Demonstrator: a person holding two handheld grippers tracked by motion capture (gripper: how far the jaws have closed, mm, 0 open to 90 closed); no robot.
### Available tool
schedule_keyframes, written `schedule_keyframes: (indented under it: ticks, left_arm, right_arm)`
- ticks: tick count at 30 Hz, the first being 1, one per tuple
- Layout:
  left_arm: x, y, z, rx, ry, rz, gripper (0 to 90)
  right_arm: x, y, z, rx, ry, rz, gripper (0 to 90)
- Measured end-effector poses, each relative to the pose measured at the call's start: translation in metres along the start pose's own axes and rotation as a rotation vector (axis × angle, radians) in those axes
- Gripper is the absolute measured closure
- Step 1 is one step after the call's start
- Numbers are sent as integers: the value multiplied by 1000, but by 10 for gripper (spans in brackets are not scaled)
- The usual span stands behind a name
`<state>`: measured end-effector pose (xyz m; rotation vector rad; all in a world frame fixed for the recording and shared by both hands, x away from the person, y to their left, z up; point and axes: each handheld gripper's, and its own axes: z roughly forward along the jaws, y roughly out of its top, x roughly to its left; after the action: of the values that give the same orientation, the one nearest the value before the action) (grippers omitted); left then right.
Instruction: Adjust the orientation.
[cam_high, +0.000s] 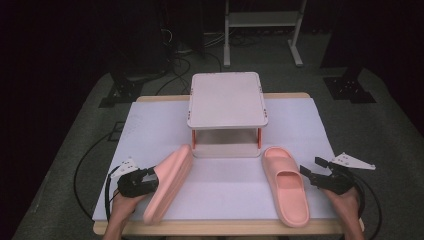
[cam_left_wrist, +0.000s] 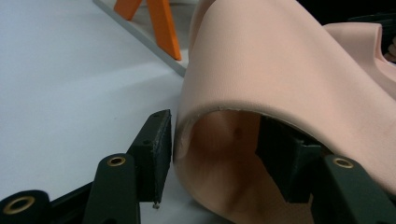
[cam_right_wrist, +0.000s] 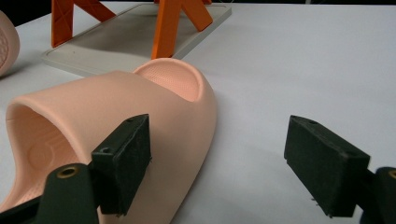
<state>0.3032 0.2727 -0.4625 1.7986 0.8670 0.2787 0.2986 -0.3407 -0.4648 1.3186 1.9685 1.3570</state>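
Observation:
Two pink slippers lie on the white mat (cam_high: 227, 187). The left slipper (cam_high: 170, 182) (cam_left_wrist: 280, 70) is tipped up on its side, sole turned to the left. My left gripper (cam_high: 152, 175) (cam_left_wrist: 212, 140) is shut on its strap, one jaw outside and the other inside the opening. The right slipper (cam_high: 285, 185) (cam_right_wrist: 116, 102) lies flat, toe towards the rack. My right gripper (cam_high: 310, 167) (cam_right_wrist: 219, 144) stands open just right of it, one jaw level with the slipper's side and the other over bare mat, with nothing held.
A small two-level rack (cam_high: 227, 100) with a pale top and orange legs (cam_right_wrist: 170, 28) stands at the middle back of the mat, its lower shelf (cam_right_wrist: 126, 42) close behind both slippers. Cables trail off the table's left edge. A metal stand is on the floor beyond.

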Motion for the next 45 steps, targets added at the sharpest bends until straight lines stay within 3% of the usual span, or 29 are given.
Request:
schedule_keyframes:
  ticks: [7, 17, 26, 28, 31, 35, 45]
  left_arm:
    - [-5, 2, 2, -2, -4, 30, 446]
    - [-10, 3, 3, -20, -22, 38, 440]
    - [-14, 3, 11, 22, -9, 55, 420]
    - [-18, 3, 14, 31, 8, 76, 421]
    - [-22, 4, 19, 36, -15, 81, 411]
    - [-23, 4, 19, 40, -17, 78, 409]
    - [-33, 5, 26, 69, -58, 125, 386]
  right_arm:
    - [0, 0, 0, -1, 1, 0, 223]
    - [0, 0, 0, 1, 1, 1, 223]
    - [0, -1, -1, 2, 4, 4, 223]
    - [0, -1, -1, 1, 4, 0, 223]
    - [0, -1, -1, 0, 6, -3, 223]
    - [0, -1, -1, 3, 8, 3, 223]
    - [0, -1, -2, -4, 20, -3, 223]
